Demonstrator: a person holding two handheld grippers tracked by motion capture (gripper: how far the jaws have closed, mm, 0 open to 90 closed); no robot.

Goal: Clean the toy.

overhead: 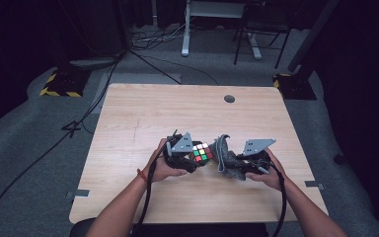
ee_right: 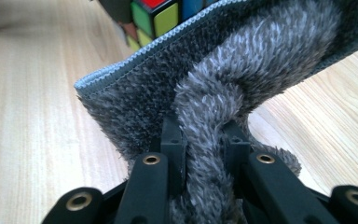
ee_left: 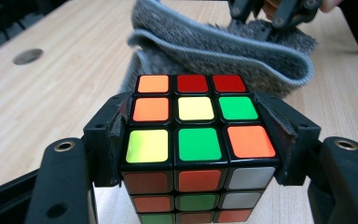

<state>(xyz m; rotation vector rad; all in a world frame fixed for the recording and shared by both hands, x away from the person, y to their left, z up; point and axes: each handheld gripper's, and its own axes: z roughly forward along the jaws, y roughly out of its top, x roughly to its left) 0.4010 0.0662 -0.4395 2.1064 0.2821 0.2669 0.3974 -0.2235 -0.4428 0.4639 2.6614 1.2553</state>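
Keep left gripper [ee_left: 198,140] clamped on the puzzle cube [ee_left: 196,140] above table [overhead: 143,113]; with right gripper [ee_right: 204,154] pinching grey cloth [ee_right: 242,84], wipe gently across cube's near face.

Legible markings: I am finding none; no text, label, brand or number is showing anywhere.
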